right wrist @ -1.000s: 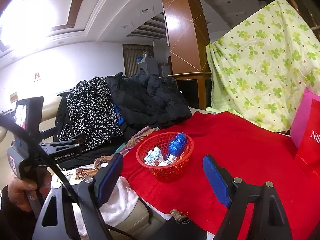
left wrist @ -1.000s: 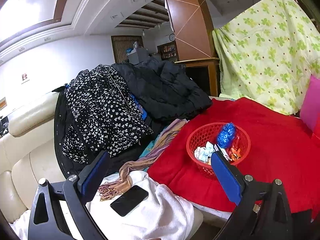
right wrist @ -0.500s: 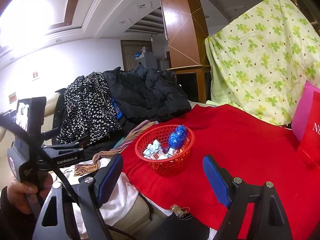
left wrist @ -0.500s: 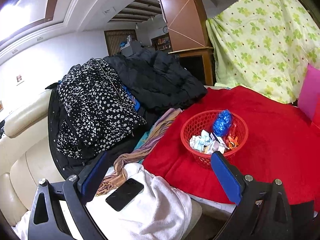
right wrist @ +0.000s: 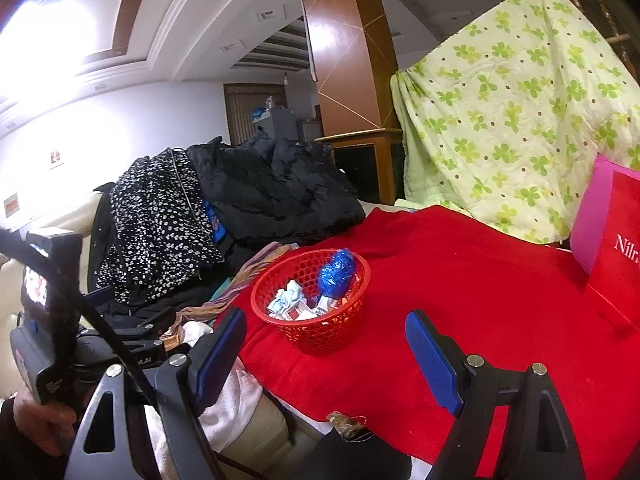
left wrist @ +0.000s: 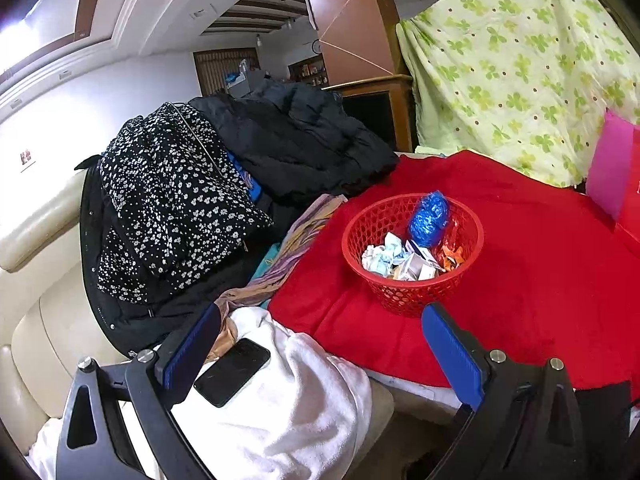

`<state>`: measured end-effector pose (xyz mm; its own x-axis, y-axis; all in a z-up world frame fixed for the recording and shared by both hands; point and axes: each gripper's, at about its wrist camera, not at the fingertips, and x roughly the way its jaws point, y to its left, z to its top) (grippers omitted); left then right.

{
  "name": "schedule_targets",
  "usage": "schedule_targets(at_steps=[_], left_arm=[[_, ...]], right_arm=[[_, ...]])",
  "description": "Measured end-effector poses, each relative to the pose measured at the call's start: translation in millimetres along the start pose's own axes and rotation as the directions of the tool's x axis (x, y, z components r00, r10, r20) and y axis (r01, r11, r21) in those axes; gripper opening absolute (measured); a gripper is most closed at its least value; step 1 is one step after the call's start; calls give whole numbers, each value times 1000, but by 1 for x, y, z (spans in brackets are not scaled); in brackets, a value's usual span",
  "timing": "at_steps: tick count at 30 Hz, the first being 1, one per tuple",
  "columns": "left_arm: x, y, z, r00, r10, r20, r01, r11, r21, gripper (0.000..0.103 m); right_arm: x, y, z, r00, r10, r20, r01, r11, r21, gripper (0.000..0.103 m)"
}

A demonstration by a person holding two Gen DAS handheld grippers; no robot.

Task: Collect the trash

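Left tongs [left wrist: 320, 344] lowered, basket [left wrist: 412, 292] holds wrappers [left wrist: 400, 258]

White letters "Nil", cut off at the picture's edge, stand on the red bag [right wrist: 618, 248] at the far right; small white lettering on the left gripper's black body [right wrist: 140, 360] ends in "AI", the rest hidden; nothing else is legible.

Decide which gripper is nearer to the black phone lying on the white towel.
Left. The left gripper hangs just above the black phone, which lies on the white towel beside its left finger. The right gripper sits further over, by the red cloth; the phone is out of its view.
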<state>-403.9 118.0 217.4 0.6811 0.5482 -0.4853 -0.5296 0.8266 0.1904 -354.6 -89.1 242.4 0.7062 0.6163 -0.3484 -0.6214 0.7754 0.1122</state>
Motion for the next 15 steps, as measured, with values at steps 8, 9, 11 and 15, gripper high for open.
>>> schedule_targets(at_steps=[8,9,11,15], left_arm=[[3,-2,-4,1000,-14,-10,14,1000,-7,100],[3,-2,-4,1000,-15,-11,15,1000,-6,100],[4,-3,-5,1000,-16,-15,16,1000,-5,100],[6,-4,-6,999,-21,-24,21,1000,-5,100]], right_arm=[[5,7,-2,1000,-13,3,13,1000,-15,84],[5,7,-3,1000,-14,6,14,1000,-17,84],[5,8,-3,1000,-16,10,16,1000,-22,84],[6,8,-3,1000,-19,13,20,1000,-19,84]])
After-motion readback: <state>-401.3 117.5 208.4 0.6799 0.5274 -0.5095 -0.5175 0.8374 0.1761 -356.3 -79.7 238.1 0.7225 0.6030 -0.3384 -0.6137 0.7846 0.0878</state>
